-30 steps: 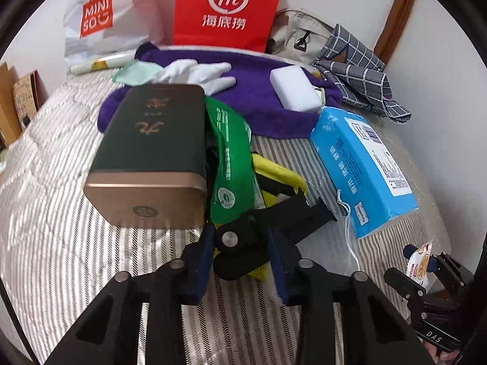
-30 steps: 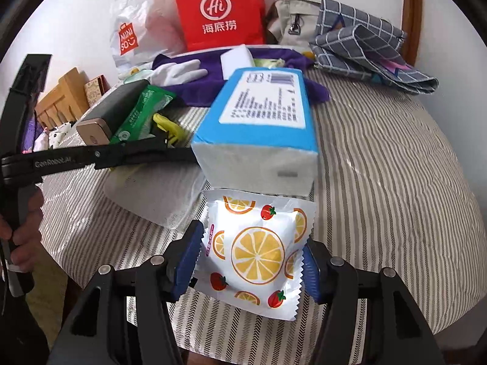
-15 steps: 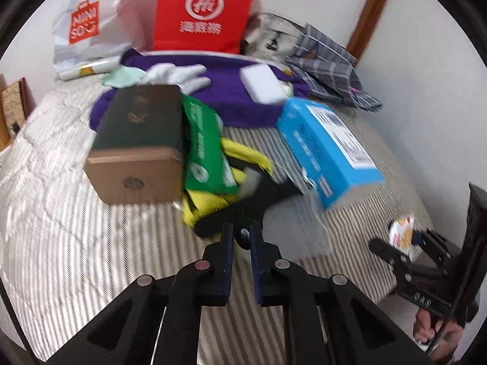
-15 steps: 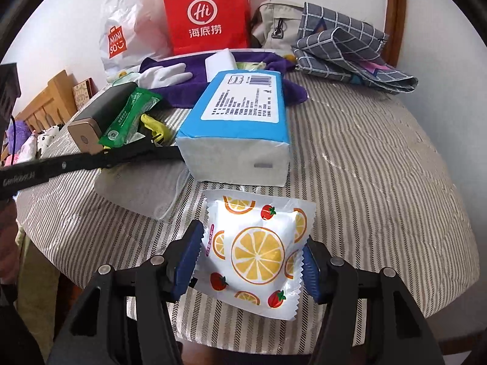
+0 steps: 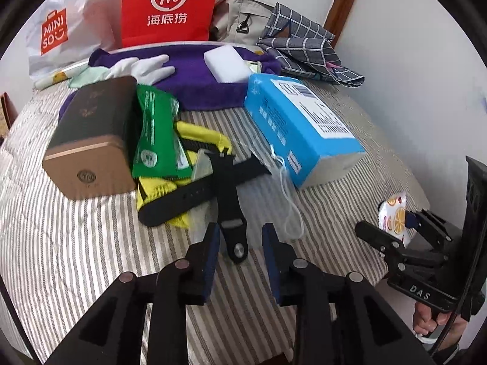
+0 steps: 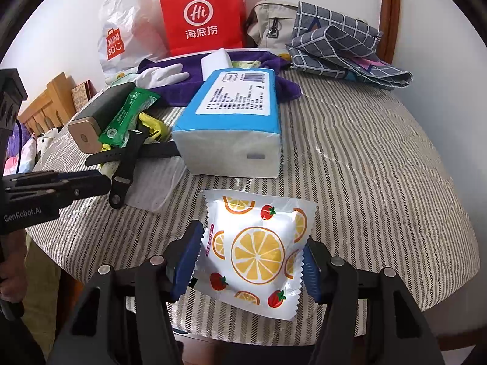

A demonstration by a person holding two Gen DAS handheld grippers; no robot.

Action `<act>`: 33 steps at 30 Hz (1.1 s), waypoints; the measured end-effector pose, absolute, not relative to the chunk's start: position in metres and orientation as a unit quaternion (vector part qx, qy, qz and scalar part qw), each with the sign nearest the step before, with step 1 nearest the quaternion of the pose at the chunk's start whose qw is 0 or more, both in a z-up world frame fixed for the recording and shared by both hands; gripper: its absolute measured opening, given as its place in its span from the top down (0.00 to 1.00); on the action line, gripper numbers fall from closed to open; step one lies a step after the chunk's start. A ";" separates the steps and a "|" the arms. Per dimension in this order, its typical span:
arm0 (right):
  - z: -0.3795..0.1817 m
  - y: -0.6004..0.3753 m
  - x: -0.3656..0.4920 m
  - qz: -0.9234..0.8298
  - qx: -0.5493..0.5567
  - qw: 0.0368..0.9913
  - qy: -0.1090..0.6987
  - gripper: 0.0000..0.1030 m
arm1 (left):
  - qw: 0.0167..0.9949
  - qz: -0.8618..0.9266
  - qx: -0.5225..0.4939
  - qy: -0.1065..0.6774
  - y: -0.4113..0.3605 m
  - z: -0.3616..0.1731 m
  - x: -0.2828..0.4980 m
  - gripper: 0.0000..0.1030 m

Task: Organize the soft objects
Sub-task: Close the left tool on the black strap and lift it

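So far little looks sorted, as I judge it: most things lie in a loose heap on the tabletop (image 6: pixel 380 158), w/ no clear pile or container for soft ones. Only one item is in hand. The right gripper (image 6: pixel 252 261) pinches the fruit-print pack (image 6: pixel 258 249) from both sides; its pads press the left and right edges of the pack. The pack hangs at the near edge of the tabletop, just in front of the tissue pack (image 6: pixel 234 121), apart from it. The pack's printed face looks up toward the camera; its long axis runs approx. from the gripper away toward the tissue pack, a bit tilted to the right.

The left gripper (image 5: pixel 240 249) is spread and holds nothing. Its fingers stand on either side of the end of the black strap (image 5: pixel 228 210), not touching as far as I see. The strap's long axis points from the gripper toward the far edge, and a second strap piece (image 5: pixel 182 200) crosses it toward the left.

Still left, I think: yellow cloth (image 5: pixel 197 133), white glove (image 5: pixel 143 67), purple towel (image 5: pixel 194 88), sponge (image 5: pixel 226 65), green pouch (image 5: pixel 155 130), mask (image 5: pixel 286 200) near the tissue pack. The dark box (image 5: pixel 91 133) is hard, so prob. it stays.
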State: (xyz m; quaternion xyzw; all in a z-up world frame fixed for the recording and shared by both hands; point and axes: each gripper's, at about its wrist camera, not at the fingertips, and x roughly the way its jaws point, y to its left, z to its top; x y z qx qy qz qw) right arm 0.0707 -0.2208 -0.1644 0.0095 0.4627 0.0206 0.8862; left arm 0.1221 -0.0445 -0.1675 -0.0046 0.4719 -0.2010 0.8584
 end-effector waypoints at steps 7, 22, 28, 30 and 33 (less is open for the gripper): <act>-0.170 -0.230 0.077 0.025 0.021 0.884 0.466 0.43 | 0.859 -0.151 0.033 0.487 -0.066 -0.180 0.141 0.73; -0.186 -0.236 0.092 0.060 0.019 0.880 0.471 0.42 | 0.871 -0.094 0.084 0.475 -0.096 -0.193 0.155 0.58; -0.187 -0.239 0.092 0.074 0.018 0.879 0.470 0.42 | 0.863 -0.125 0.047 0.487 -0.087 -0.190 0.161 0.79; -0.187 -0.239 0.092 0.075 0.017 0.878 0.471 0.42 | 0.863 -0.126 0.047 0.487 -0.087 -0.190 0.161 0.79; -0.186 -0.239 0.093 0.074 0.019 0.877 0.474 0.42 | 0.861 -0.131 0.046 0.489 -0.090 -0.189 0.158 0.80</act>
